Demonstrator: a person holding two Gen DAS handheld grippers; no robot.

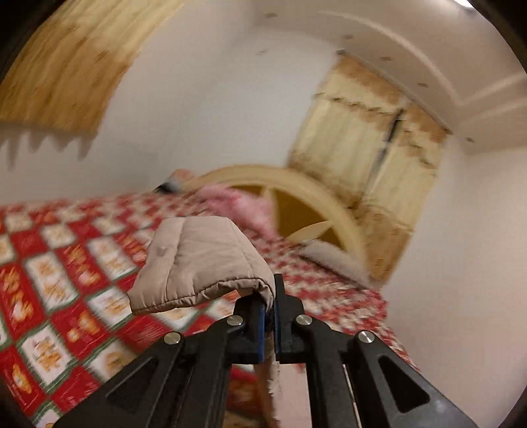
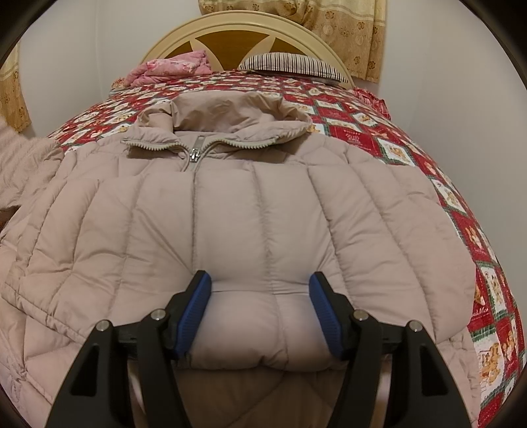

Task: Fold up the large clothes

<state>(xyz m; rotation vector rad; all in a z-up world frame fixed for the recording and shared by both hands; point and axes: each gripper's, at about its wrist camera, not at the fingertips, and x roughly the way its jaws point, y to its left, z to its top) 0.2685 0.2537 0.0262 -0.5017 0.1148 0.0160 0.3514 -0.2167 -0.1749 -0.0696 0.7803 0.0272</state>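
Note:
A beige quilted puffer jacket [image 2: 230,204] lies front up on the bed, collar toward the headboard, zipper closed. My right gripper [image 2: 260,286] is open, its blue pads either side of the jacket's puffy bottom hem. My left gripper [image 1: 269,296] is shut on a beige quilted end of the jacket [image 1: 197,263], perhaps a sleeve, and holds it lifted above the bed. The left wrist view is blurred.
The bed has a red and white patchwork bedspread [image 2: 362,121]. A pink folded cloth [image 2: 178,67] and a striped pillow [image 2: 293,64] lie by the arched headboard [image 2: 230,26]. Yellow curtains [image 2: 349,33] hang behind. White walls flank the bed.

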